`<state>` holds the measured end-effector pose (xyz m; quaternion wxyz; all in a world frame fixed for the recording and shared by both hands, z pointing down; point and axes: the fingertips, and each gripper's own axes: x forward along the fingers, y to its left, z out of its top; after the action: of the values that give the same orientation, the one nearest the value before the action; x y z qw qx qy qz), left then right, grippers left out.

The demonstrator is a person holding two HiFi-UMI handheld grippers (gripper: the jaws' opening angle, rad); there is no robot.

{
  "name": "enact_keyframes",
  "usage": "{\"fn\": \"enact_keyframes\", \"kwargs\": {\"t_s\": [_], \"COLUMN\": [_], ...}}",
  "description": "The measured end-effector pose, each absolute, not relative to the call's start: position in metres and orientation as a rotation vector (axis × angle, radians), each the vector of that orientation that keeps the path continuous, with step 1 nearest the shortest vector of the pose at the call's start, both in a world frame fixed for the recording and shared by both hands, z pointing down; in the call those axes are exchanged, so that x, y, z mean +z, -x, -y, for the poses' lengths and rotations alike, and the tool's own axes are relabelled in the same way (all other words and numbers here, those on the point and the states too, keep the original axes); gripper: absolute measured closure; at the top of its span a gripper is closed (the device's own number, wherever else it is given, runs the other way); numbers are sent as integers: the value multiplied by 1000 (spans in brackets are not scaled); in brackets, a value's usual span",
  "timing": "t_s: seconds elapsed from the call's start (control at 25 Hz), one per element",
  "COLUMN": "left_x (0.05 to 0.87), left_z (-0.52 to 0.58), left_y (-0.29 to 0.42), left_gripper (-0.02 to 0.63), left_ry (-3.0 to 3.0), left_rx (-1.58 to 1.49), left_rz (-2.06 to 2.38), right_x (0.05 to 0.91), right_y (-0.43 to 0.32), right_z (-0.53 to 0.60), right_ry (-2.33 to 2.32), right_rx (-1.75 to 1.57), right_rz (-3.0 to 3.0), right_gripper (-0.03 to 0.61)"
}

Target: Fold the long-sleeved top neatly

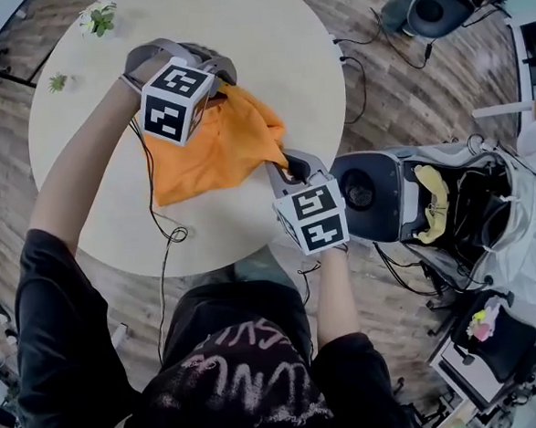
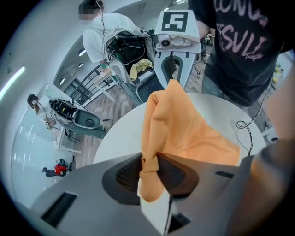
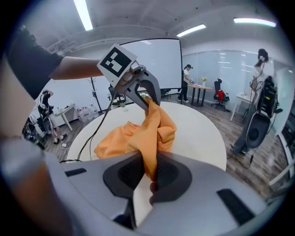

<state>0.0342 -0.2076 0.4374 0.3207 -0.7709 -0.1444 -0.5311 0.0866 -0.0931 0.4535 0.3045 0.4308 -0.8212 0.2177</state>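
The orange long-sleeved top (image 1: pixel 210 147) hangs bunched between my two grippers above the round white table (image 1: pixel 265 44), its lower part still resting on the tabletop. My left gripper (image 1: pixel 211 86) is shut on one end of the top (image 2: pixel 179 129), with cloth pinched between the dark pads (image 2: pixel 171 174). At the table's near right edge, my right gripper (image 1: pixel 286 164) is shut on the other end of the top (image 3: pixel 152 131), a fold clamped between its pads (image 3: pixel 166 173). Each gripper view shows the opposite gripper across the stretched cloth: the right gripper (image 2: pixel 171 76) and the left gripper (image 3: pixel 148 99).
Two small green plants (image 1: pixel 99 19) (image 1: pixel 57 82) stand at the table's far left. A black cable (image 1: pixel 164 229) trails over the near table edge. A grey machine with an open bag (image 1: pixel 432 197) sits right of the table, close to my right gripper. People stand in the room beyond.
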Motion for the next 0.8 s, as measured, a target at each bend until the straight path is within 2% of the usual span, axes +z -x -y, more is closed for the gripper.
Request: {"fn": "enact_keyframes", "kwargs": {"t_s": [0.28, 0.8], "left_x": [421, 451], "left_z": [190, 159], "left_y": [36, 138], "left_gripper": [511, 508], "left_ry": [2027, 2060], "left_rx": [-1387, -1420], "left_rz": [247, -38], "right_x": [424, 433], "right_y": [-14, 91], "right_z": [72, 31], "right_ry": [-1006, -709], "right_rx": [367, 101], "right_rz": [2184, 2199], "right_gripper": [538, 523]}}
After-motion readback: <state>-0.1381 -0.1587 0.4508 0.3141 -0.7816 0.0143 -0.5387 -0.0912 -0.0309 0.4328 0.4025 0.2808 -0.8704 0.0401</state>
